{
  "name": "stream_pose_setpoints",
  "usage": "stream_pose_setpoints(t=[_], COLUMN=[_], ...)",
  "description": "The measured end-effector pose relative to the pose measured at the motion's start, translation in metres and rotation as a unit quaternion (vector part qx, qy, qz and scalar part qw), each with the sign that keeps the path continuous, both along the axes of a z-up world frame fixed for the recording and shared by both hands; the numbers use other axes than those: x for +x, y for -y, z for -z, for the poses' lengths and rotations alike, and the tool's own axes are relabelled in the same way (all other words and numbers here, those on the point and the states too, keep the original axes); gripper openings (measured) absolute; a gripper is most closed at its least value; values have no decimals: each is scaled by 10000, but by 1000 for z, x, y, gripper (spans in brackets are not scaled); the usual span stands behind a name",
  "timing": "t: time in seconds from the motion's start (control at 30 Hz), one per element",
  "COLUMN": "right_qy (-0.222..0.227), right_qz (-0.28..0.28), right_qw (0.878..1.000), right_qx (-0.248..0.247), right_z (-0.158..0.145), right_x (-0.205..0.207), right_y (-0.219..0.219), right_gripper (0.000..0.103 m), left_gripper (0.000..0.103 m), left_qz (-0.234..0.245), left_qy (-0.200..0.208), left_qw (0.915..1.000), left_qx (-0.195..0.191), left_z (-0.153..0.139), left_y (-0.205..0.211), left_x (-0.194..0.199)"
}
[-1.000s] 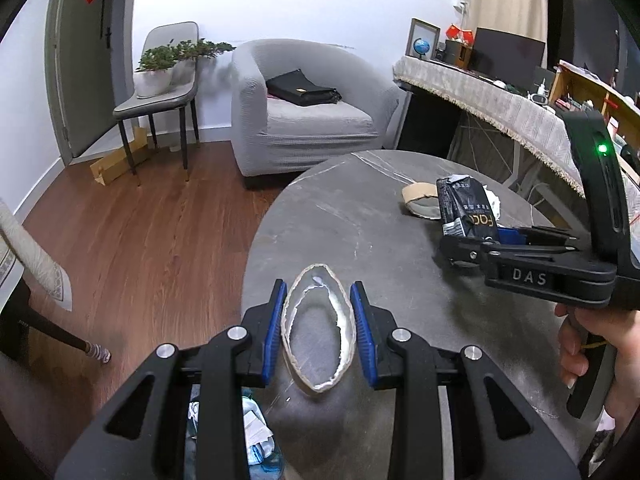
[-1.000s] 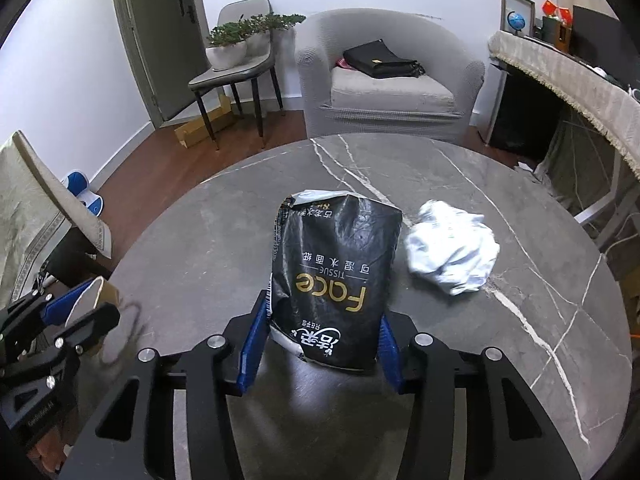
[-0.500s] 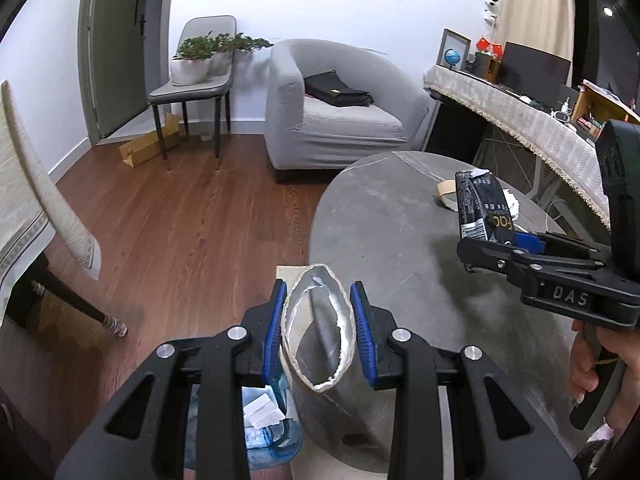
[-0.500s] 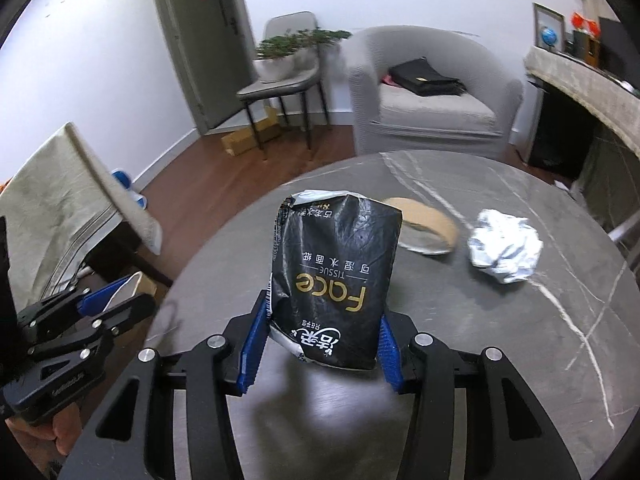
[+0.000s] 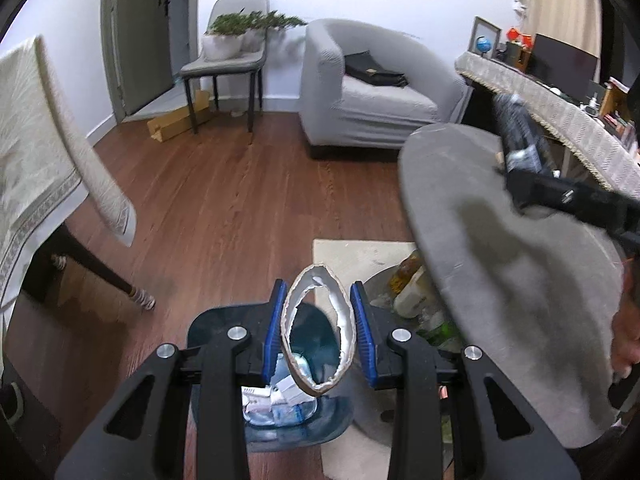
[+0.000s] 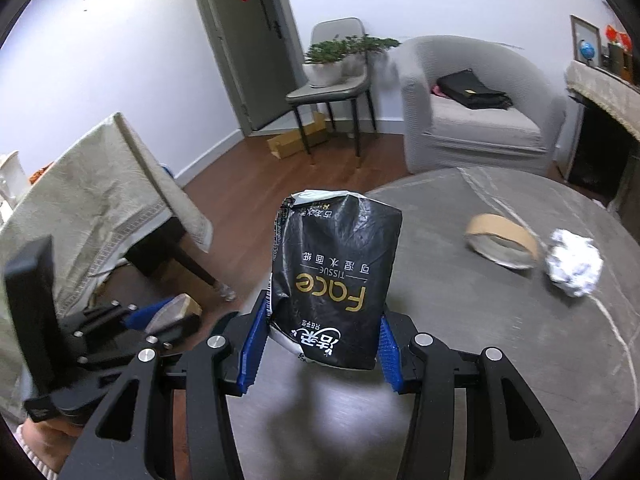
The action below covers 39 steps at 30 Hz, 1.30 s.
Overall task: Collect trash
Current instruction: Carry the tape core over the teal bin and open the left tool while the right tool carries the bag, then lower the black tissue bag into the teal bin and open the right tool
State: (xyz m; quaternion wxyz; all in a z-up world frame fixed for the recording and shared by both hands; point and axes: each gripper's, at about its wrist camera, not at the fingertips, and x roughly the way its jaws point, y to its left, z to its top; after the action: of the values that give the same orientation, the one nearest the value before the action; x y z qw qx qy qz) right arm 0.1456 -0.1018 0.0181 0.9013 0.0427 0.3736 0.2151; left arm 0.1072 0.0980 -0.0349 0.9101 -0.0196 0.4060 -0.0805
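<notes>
— Over the bin [image 5: 280, 412], left gripper [image 5: 319, 330] squeezing a ring [image 5: 318, 332] flat. Held there to drop in, probably.
— And up over the table [image 6: 520, 320]?
— Right gripper [image 6: 322, 344] clamped on a bag [image 6: 334, 280], lifted clear. Black, crinkly, gold letters, torn top.
— More left on top?
— Yes. Tape roll [image 6: 502, 246], foil ball [image 6: 574, 266].

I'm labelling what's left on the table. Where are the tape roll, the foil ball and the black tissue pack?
tape roll [image 6: 503, 245]: right wrist view, on its cardboard outer wall.
foil ball [image 6: 576, 267]: right wrist view, middle of the crumpled foil.
black tissue pack [image 6: 334, 276]: right wrist view, on its printed front.
</notes>
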Motion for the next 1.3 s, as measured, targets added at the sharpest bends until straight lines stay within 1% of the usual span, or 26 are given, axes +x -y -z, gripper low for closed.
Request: stream_pose_setpoints(t=[0.13, 0.3, 0.47, 0.57, 0.67, 0.8, 0.83, 0.97, 1.07, 1.13, 1.3], right_qy=[69, 52, 57, 43, 13, -36, -44, -79, -119, -148, -253], right_qz=[-185, -379, -615, -726, -824, -952, -979, -1107, -1190, -1225, -1297], right_qw=[9998, 9992, 9981, 9973, 9966, 9954, 9952, 9938, 9928, 9923, 9911], right_qx=[49, 110, 81, 75, 65, 47, 42, 1, -47, -82, -182], right_z=[-3, -4, -2, -1, 2, 6, 7, 11, 15, 18, 29], right_x=[0, 3, 3, 2, 4, 6, 6, 7, 7, 8, 12], right_y=[-20, -45, -72, -85, -98, -112, -116, -134, -147, -155, -171], right_gripper=[49, 49, 49, 49, 49, 49, 50, 49, 49, 49, 49], left_gripper=[35, 35, 35, 35, 36, 38, 43, 49, 54, 54, 59], left_qz=[-158, -330, -417, -438, -435, -470, -470, -547, -620, -658, -762], left_qy=[-191, -447, -592, -809, -939, -1110, -1142, -1114, -1058, -1026, -880], left_qw=[9997, 9984, 9973, 9957, 9945, 9924, 9920, 9919, 9922, 9924, 9932], left_qx=[6, 97, 118, 129, 170, 248, 254, 270, 201, 173, 66], left_z=[14, 31, 42, 54, 63, 72, 74, 72, 67, 64, 54], left_y=[-18, -35, -50, -60, -67, -78, -81, -92, -101, -107, -118], left_x=[3, 4, 2, 2, 2, 1, 0, -3, -6, -7, -13])
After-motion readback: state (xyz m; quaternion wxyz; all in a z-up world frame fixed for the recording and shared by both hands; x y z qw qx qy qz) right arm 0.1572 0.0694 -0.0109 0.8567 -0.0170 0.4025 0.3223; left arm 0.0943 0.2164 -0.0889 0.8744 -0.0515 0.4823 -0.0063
